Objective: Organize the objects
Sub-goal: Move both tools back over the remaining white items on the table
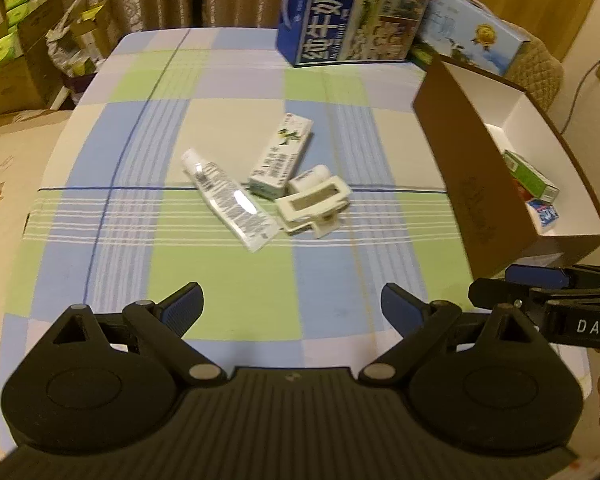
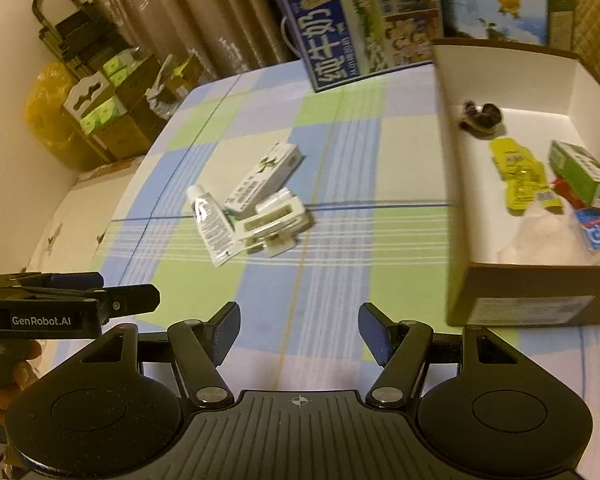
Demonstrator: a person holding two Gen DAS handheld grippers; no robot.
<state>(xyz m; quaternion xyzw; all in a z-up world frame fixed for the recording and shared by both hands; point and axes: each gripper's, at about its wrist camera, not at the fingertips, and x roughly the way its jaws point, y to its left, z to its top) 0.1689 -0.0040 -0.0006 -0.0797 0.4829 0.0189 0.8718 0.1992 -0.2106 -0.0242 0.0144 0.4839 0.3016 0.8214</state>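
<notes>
both the left gripper (image 1: 292,312) and right gripper (image 2: 299,330) are held with jaws wide, nothing gripped. a tube (image 1: 228,200), carton (image 1: 282,156) and clip (image 1: 314,206) are clustered on the worktop (image 1: 220,280) beside the box (image 1: 452,152).

Tablecloth (image 1: 228,280): woven checked cloth, matt. Tube (image 1: 228,200): glossy plastic. Open box (image 2: 520,308): brown cardboard, white inside. Clip (image 1: 314,208): cream plastic.

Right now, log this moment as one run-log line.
left claw: open, empty | right claw: open, empty | tube, carton, clip: clustered on tablecloth | box: partly filled
</notes>
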